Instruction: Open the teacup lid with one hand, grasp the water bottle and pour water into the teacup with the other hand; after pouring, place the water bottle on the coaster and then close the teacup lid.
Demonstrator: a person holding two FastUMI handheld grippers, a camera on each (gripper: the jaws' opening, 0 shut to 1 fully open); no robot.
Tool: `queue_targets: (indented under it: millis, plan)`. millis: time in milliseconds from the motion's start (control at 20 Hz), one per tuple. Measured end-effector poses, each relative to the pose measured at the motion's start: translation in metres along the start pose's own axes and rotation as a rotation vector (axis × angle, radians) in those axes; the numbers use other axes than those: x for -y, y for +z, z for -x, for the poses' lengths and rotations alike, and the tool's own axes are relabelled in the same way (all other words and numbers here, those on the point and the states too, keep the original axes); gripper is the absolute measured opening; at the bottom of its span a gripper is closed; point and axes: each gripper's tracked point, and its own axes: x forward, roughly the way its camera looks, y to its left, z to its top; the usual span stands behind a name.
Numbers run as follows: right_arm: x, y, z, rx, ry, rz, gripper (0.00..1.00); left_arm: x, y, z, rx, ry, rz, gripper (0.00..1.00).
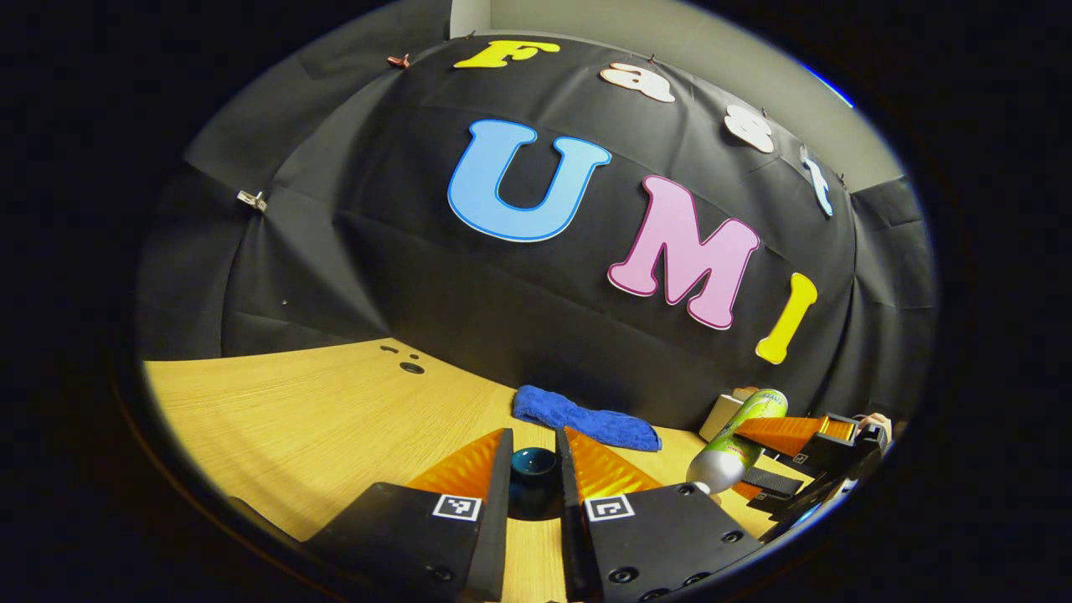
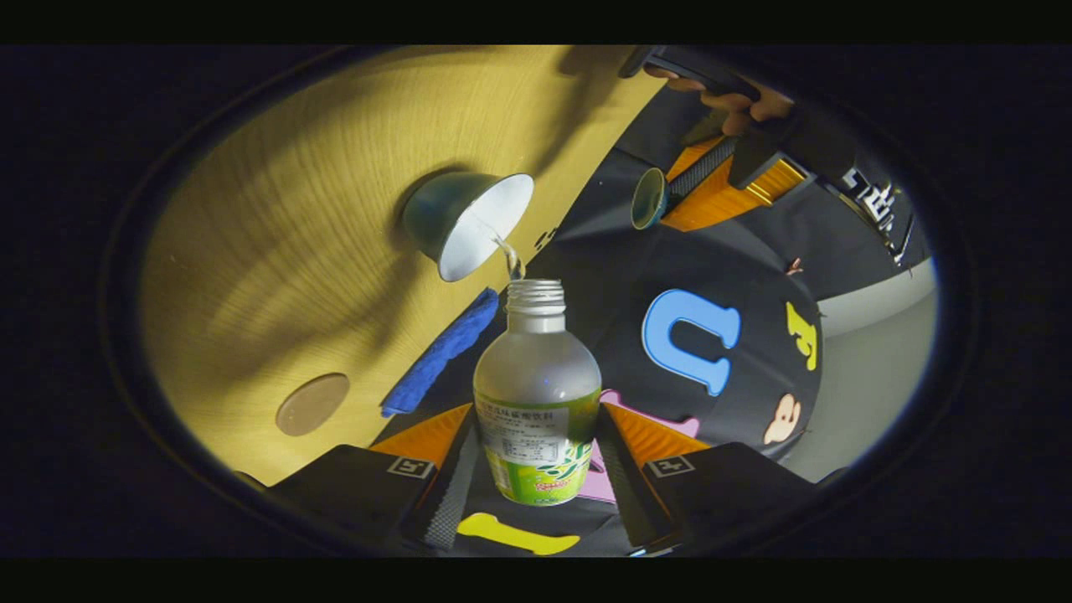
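My left gripper is shut on the dark teal teacup lid, held up off the wooden table. In the right gripper view the lid hangs in that gripper under a hand, away from the cup. My right gripper is shut on the body of the water bottle, which is tilted with its cap off. A thin stream of water runs from its mouth into the open, white-lined teacup. The bottle and right gripper also show in the left gripper view.
A round brown coaster lies bare on the table, beyond the teacup. A folded blue cloth lies by the booth wall. A small white box stands behind the bottle. The tabletop has small holes.
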Motion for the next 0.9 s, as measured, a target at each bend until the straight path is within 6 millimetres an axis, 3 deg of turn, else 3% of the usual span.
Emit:
queue_targets:
  millis: [500,750,900]
  plan:
    - [0.031,0.008,0.003,0.037,-0.12,0.123,0.76,0.0,0.001,0.001,0.002,-0.001,0.004,0.31]
    - [0.03,0.006,0.005,0.025,-0.117,0.121,0.76,0.0,0.002,0.001,0.001,0.0,0.004,0.31]
    - [0.02,0.002,0.004,0.009,-0.08,0.04,0.76,0.0,0.001,0.001,0.002,-0.001,0.005,0.31]
